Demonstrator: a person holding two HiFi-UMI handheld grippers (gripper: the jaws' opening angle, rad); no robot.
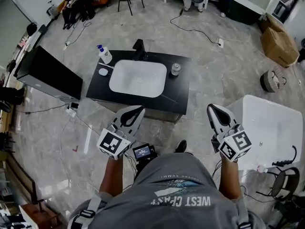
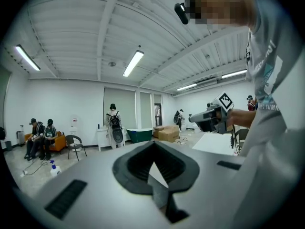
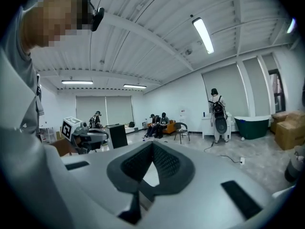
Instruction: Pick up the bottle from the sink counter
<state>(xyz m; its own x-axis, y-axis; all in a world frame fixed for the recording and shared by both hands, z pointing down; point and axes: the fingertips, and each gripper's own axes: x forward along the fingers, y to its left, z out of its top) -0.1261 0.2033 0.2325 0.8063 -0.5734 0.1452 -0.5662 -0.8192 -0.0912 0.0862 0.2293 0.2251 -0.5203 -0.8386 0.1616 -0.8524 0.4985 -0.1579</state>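
Jaws on the left gripper (image 1: 135, 110) and right gripper (image 1: 214, 108) are sitting fully closed, gripping nothing, both hovering short of the desk (image 1: 183, 92), where the bottle (image 1: 175, 69) is standing upright just right of the basin (image 1: 138, 78).

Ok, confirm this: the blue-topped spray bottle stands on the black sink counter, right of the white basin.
Not right of it: the head view shows the blue-topped spray bottle standing on the black sink counter, left of the white basin.

The left gripper (image 1: 135, 112) and right gripper (image 1: 215, 111) are viewed steeply from above; each gripper view, held level, catches the other.
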